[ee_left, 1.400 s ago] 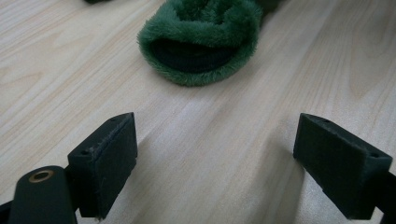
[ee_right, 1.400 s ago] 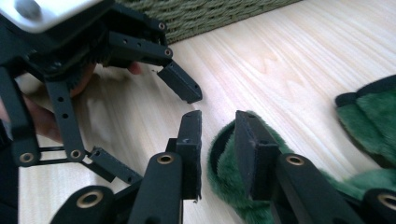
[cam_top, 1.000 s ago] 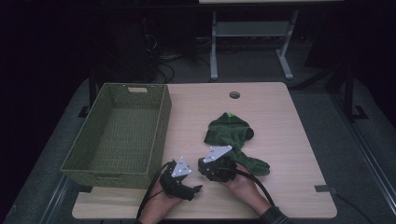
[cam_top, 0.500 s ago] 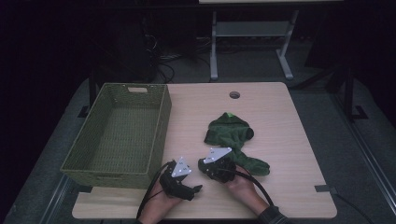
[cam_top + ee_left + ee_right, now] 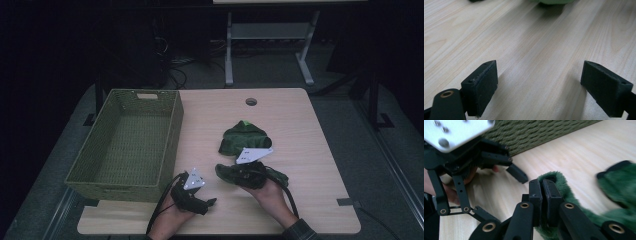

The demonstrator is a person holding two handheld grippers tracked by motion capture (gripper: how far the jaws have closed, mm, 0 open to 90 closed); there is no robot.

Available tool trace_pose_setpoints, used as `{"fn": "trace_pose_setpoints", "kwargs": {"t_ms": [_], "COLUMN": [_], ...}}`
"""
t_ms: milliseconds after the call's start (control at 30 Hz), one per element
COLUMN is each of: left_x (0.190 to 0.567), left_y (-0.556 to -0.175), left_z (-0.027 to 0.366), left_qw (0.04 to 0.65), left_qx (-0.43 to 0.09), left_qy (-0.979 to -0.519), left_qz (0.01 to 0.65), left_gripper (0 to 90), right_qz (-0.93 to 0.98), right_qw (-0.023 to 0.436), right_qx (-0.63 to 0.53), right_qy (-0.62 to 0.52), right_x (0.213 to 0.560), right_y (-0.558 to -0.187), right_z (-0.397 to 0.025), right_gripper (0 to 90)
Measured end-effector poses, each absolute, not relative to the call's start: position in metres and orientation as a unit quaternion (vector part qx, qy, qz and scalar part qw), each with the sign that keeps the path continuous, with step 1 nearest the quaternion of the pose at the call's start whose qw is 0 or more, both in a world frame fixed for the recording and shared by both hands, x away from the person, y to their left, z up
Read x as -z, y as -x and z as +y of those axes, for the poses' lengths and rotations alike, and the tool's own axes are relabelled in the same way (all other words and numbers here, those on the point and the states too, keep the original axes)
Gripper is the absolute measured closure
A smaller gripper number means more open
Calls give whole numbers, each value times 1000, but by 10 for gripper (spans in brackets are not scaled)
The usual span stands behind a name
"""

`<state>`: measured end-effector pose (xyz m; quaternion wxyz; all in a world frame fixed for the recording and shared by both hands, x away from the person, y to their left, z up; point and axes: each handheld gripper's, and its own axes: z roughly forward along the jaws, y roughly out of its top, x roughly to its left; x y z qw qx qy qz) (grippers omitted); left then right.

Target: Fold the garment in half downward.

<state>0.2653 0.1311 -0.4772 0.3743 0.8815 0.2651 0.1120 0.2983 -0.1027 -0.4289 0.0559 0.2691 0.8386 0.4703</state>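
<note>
I see the dark green plush fabric toy (image 5: 245, 142) lying on the light wooden desk (image 5: 310, 130), right of centre, with its near end under my right gripper (image 5: 541, 195). In the right gripper view, the jaws are pressed together on a fold of the green plush at that near end; the rest of the toy extends away to the right. My left gripper (image 5: 192, 192) rests on the desk just beside the near corner of the olive woven rectangular basket (image 5: 125, 145), apart from the toy, its jaws spread wide over bare wood. Against the frames from a second and half a second ago, I find both grippers and the toy in the same positions.
</note>
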Motion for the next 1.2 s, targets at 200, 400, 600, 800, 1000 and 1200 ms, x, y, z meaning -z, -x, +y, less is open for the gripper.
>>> {"fn": "trace_pose_setpoints", "kwargs": {"t_ms": [200, 400, 600, 800, 1000, 1200], "left_x": [477, 477, 477, 477, 477, 477], "left_y": [-266, -266, -266, -266, -266, -266], "left_z": [131, 131, 131, 131, 131, 131], "left_qw": [373, 374, 374, 373, 372, 372], "left_qx": [-113, -113, -113, -111, -113, -114], "left_qy": [-883, -882, -882, -882, -883, -883], "left_qz": [263, 264, 264, 264, 262, 262], "left_gripper": [137, 137, 138, 139, 139, 139], "right_qz": [824, 819, 811, 815, 809, 807], "right_qw": [68, 79, 88, 93, 108, 136], "right_qx": [-482, -479, -475, -440, -419, -424], "right_qy": [-290, -305, -329, -366, -397, -388], "right_x": [422, 421, 423, 433, 436, 426], "right_y": [-301, -301, -302, -305, -309, -306], "right_z": [-128, -147, -168, -184, -197, -203], "right_gripper": [854, 852, 852, 840, 790, 813]}}
